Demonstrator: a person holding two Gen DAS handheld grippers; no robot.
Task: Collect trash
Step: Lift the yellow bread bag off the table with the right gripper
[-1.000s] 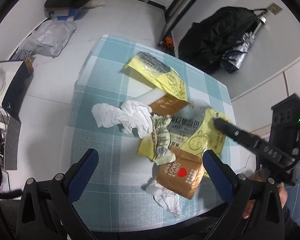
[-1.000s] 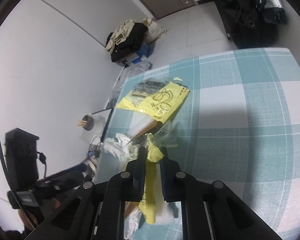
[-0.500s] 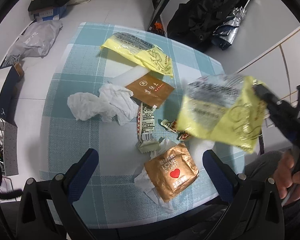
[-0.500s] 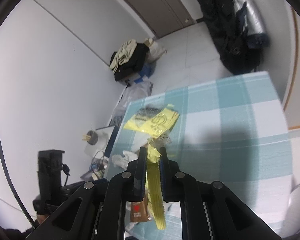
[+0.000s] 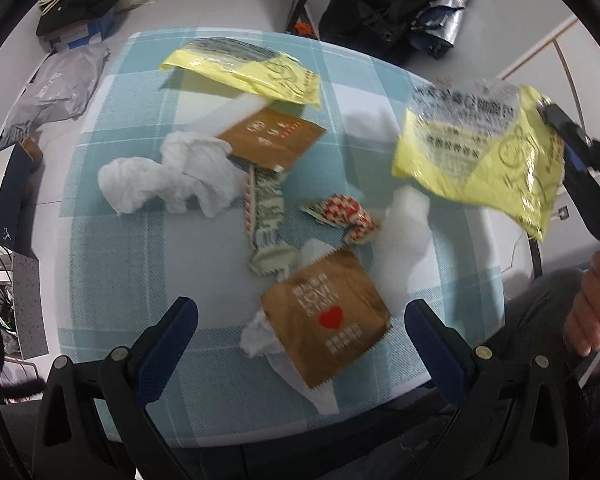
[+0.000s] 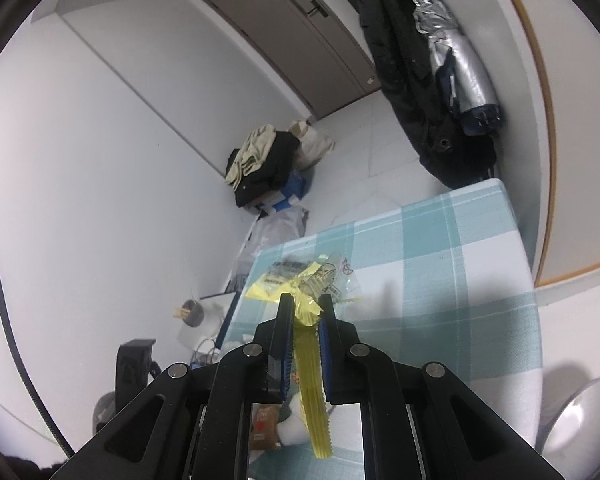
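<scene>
- The right gripper (image 6: 305,312) is clenched on a yellow wrapper (image 5: 480,156), lifted clear above the table's (image 5: 112,264) right edge.
- In the left wrist view the wrapper hangs tilted, its long axis running from the grey printed end at upper left down to the yellow corner at lower right (picture blurred).
- The left gripper (image 5: 302,326) stands wide apart, holding nothing, above a brown packet (image 5: 326,316) near the near edge.

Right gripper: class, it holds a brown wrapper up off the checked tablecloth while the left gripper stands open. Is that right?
Not quite. The right gripper is shut on a yellow wrapper, not a brown one; both wrist views show it. It is off the tablecloth, and the left gripper stands open.
</scene>
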